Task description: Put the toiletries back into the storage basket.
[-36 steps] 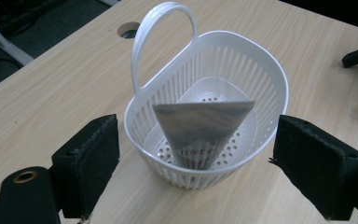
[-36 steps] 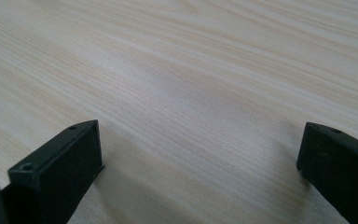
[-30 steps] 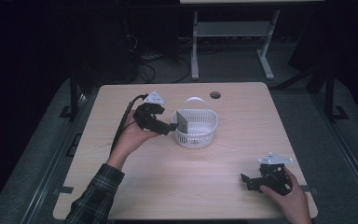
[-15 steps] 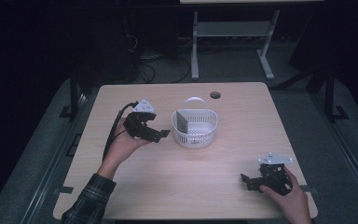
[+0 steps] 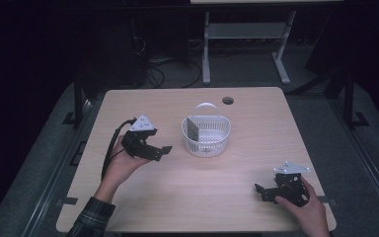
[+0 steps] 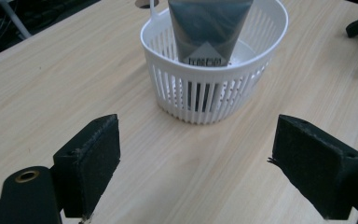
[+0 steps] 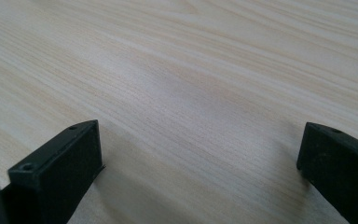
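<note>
Left tool [image 5: 164, 150] spread wide, empty, just left of the white basket [image 5: 206, 143] at mid-bench [image 5: 197, 197], dark packet [image 6: 209, 28] upright inside the basket, right tool [image 5: 260, 192] wide too, low at the bench's near right corner

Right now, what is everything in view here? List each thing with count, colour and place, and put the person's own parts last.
table: one, light wood, fills the middle of the high view.
cable hole: one, dark, round, near the table's far edge.
basket: one, white slotted plastic with a thin handle, at the table's centre.
packet: one, dark grey with a pale triangle and small print, upright inside the basket against its near-left wall.
stand: one, pale metal frame, on the floor beyond the table.
left gripper: one, black with a grey plate and trailing cable, left of the basket and apart from it, jaws open.
right gripper: one, black with a grey plate, near the table's right front corner, jaws open.
sleeve: one, plaid, bottom left.
</note>
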The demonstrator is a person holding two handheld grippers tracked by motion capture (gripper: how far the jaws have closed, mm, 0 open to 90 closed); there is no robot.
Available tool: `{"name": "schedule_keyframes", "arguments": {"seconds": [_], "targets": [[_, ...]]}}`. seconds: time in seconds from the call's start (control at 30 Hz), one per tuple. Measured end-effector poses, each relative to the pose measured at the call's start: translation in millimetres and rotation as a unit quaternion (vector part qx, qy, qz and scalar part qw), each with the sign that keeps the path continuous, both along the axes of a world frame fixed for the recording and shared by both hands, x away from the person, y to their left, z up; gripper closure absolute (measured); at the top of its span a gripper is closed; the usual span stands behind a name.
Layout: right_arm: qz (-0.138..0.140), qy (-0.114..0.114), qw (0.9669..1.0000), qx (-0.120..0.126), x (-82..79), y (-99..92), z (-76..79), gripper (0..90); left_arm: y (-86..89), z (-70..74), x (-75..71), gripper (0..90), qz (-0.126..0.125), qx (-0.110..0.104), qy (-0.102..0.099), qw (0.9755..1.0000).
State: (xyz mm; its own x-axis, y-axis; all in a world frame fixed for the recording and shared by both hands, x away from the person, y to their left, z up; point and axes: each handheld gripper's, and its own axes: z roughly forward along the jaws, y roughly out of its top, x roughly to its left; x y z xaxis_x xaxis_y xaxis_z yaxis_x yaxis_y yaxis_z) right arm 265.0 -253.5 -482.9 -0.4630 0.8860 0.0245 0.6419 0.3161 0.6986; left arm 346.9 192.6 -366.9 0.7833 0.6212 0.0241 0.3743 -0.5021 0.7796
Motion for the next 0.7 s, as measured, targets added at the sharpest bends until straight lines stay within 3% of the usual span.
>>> {"name": "schedule_keyframes", "arguments": {"seconds": [0.3, 0.67, 0.7], "targets": [[-0.001, 0.001, 1.0000, 0.000, -0.1, 0.1, 0.0, 0.0, 11.5, -14.1, -18.8, 14.3, 0.008, 0.008, -0.004, 0.9999], [-0.001, 0.001, 1.0000, 0.000, 0.0, 0.1, 0.0, 0.0, 28.9, -34.1, -35.9, 14.2, 0.017, 0.000, -0.006, 0.9998], [-0.001, 0.001, 1.0000, 0.000, -0.1, 0.1, 0.0, 0.0, 29.9, -35.0, -37.0, 14.2, 0.017, 0.008, -0.003, 0.9998]]}}
